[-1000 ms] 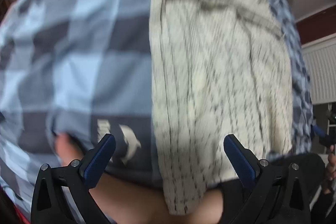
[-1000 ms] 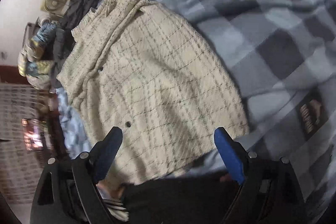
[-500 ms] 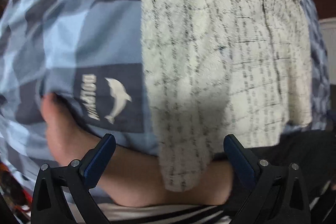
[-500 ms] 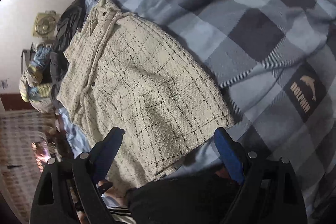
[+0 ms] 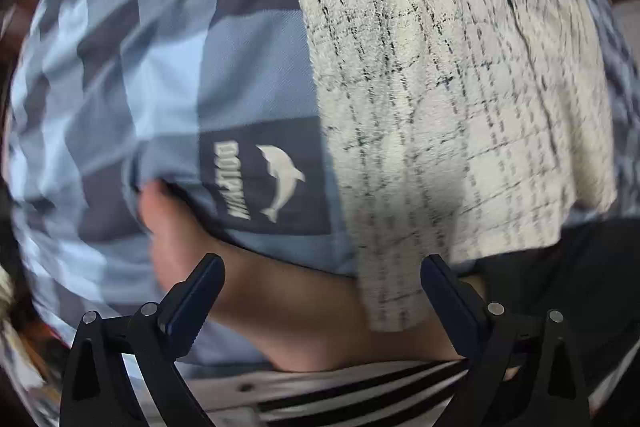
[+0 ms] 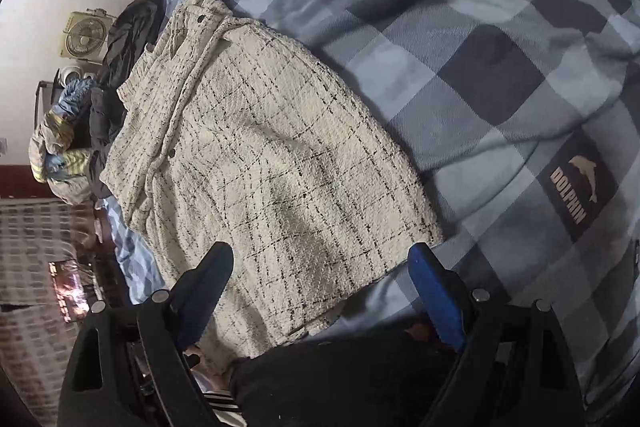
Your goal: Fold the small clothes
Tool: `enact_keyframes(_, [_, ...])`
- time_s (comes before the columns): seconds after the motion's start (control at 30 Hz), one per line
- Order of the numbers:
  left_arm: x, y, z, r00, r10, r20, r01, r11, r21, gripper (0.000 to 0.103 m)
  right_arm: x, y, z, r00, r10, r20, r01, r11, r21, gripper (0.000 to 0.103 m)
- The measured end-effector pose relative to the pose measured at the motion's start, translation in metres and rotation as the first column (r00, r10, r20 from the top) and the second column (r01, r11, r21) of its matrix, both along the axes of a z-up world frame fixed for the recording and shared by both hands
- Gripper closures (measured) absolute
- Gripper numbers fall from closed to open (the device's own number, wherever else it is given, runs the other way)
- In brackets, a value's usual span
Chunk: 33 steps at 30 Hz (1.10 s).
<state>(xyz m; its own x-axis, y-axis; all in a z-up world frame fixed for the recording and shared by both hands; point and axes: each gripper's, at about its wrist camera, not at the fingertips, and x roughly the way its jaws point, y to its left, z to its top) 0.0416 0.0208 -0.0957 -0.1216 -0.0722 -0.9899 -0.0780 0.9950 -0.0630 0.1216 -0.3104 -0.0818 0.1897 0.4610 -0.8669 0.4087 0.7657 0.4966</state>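
A cream tweed garment with a thin black check (image 6: pixel 272 163) lies folded flat on a blue and grey checked bedspread (image 6: pixel 480 67). It has dark snap buttons and a collar end at the far side. It also fills the right of the left wrist view (image 5: pixel 460 87). My left gripper (image 5: pixel 322 291) is open and empty, held above the garment's near corner and a bare foot (image 5: pixel 188 239). My right gripper (image 6: pixel 320 279) is open and empty, just over the garment's near edge.
The person's black trousers (image 6: pixel 340 379) and striped top (image 5: pixel 360 391) lie at the near edge. A pile of dark and coloured clothes (image 6: pixel 80 131) sits beyond the garment. A fan (image 6: pixel 84 39) stands by the white wall. Dolphin logo patches (image 6: pixel 576 187) mark the bedspread.
Both grippers have drawn back and lifted a little, so the garment looks smaller and more bedspread shows. The garment lies still. Both stay open.
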Motion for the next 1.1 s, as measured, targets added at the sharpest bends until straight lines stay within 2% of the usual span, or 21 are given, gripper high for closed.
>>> enact_keyframes(0.17, [0.000, 0.007, -0.017, 0.998, 0.031, -0.062, -0.034, 0.998, -0.052, 0.011, 0.002, 0.004, 0.001, 1.000, 0.018, -0.002, -0.018, 1.000, -0.013, 0.016])
enact_keyframes(0.3, [0.004, 0.007, -0.032, 0.997, 0.021, -0.077, -0.024, 0.999, -0.037, 0.011, 0.002, 0.004, 0.004, 1.000, 0.018, 0.011, -0.017, 0.999, -0.027, 0.016])
enact_keyframes(0.53, [0.008, -0.017, -0.078, 0.995, 0.014, -0.097, -0.020, 0.998, -0.056, 0.025, 0.003, 0.005, 0.003, 1.000, 0.026, 0.009, -0.025, 1.000, -0.018, 0.016])
enact_keyframes(0.6, [0.011, -0.023, -0.085, 0.995, 0.021, -0.102, -0.029, 0.997, -0.072, 0.032, 0.003, 0.005, 0.002, 1.000, 0.021, 0.009, -0.020, 1.000, -0.016, 0.016])
enact_keyframes(0.7, [0.003, -0.033, -0.095, 0.995, 0.032, -0.094, -0.044, 0.991, -0.126, 0.055, 0.004, 0.005, 0.001, 1.000, 0.021, 0.003, -0.021, 1.000, -0.011, 0.016])
enact_keyframes(0.73, [0.001, -0.039, -0.093, 0.995, 0.037, -0.089, -0.050, 0.986, -0.160, 0.072, 0.004, 0.006, 0.001, 1.000, 0.022, 0.002, -0.022, 1.000, -0.011, 0.016])
enact_keyframes(0.77, [-0.002, -0.042, -0.092, 0.996, 0.045, -0.078, -0.060, 0.978, -0.201, 0.083, 0.005, 0.006, 0.001, 1.000, 0.025, 0.001, -0.025, 1.000, -0.013, 0.016])
enact_keyframes(0.83, [-0.007, -0.045, -0.084, 0.998, 0.052, -0.033, -0.058, 0.970, -0.235, 0.092, 0.006, 0.008, 0.002, 0.999, 0.033, 0.001, -0.033, 0.999, -0.023, 0.016])
enact_keyframes(0.97, [-0.012, -0.040, -0.065, 0.993, 0.098, 0.064, -0.070, 0.935, -0.349, 0.096, 0.006, 0.010, 0.005, 0.999, 0.043, 0.013, -0.042, 0.998, -0.043, 0.016])
enact_keyframes(1.1, [-0.017, -0.020, -0.041, 0.986, 0.135, 0.099, -0.089, 0.922, -0.378, 0.097, 0.004, 0.007, 0.004, 0.999, 0.028, 0.020, -0.028, 0.999, -0.026, 0.016])
